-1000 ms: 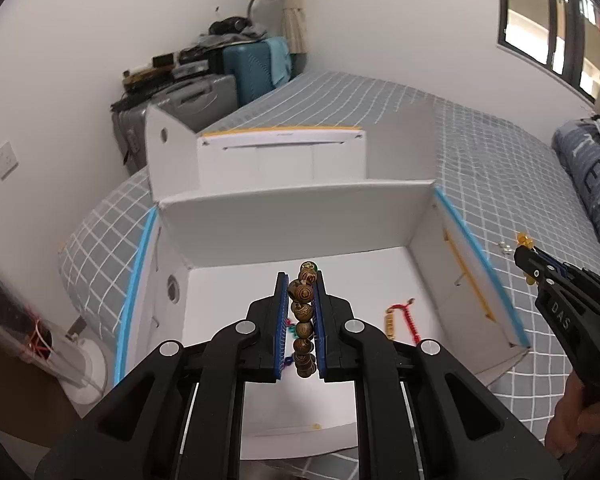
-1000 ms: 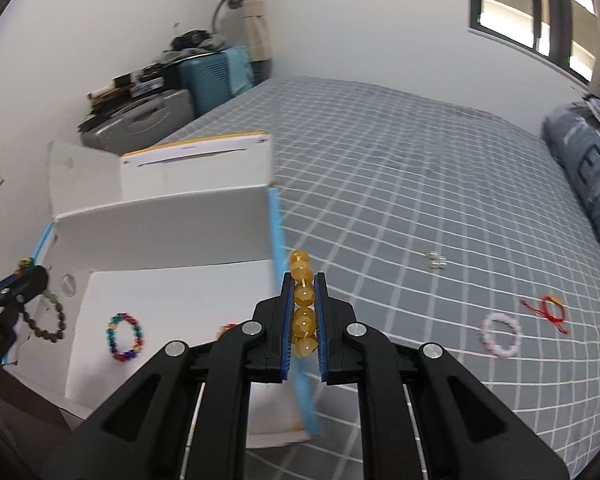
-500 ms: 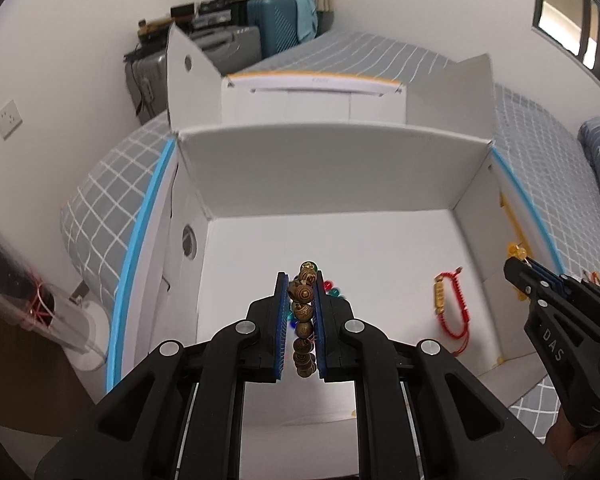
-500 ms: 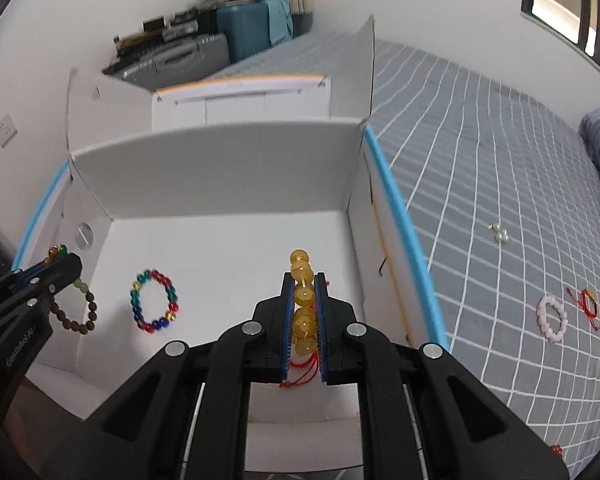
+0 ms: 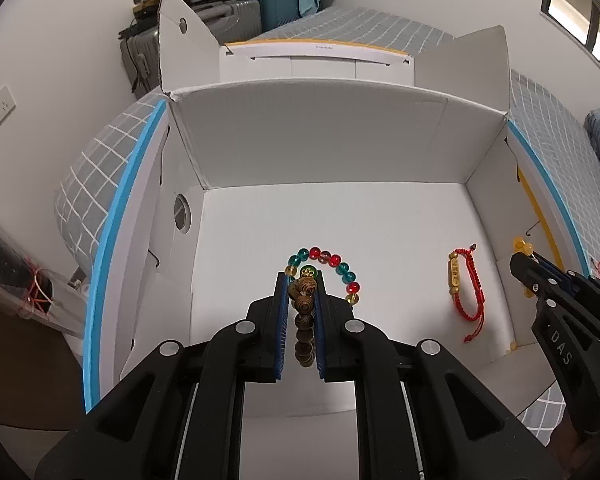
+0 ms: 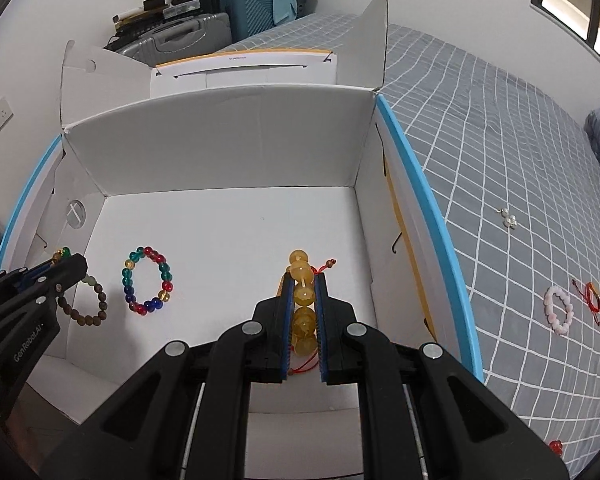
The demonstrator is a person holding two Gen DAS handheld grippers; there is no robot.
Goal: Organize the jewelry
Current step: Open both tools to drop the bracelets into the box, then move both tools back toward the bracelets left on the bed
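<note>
My left gripper point(image 5: 303, 280) is shut on a brown wooden bead bracelet point(image 5: 305, 320) and holds it inside the open white box point(image 5: 332, 136), over its left half. The bracelet also shows hanging in the right wrist view point(image 6: 88, 308). My right gripper point(image 6: 304, 280) is shut on a yellow amber bead bracelet point(image 6: 303, 300) and holds it inside the box near its right wall. A multicoloured glass bead bracelet point(image 6: 147, 281) and a red cord bracelet with a gold charm point(image 5: 466, 292) lie on the box floor.
The box stands on a bed with a grey checked cover point(image 6: 500, 128). On the cover to the right lie a pink bead bracelet point(image 6: 558, 310), a red cord bracelet point(image 6: 592, 298), small earrings point(image 6: 508, 218) and a red bead point(image 6: 555, 446). Suitcases point(image 6: 236, 4) stand behind.
Both grippers have moved forward and down into the box with their bracelets still held. The box floor and the bracelets lying on it now look closer.
</note>
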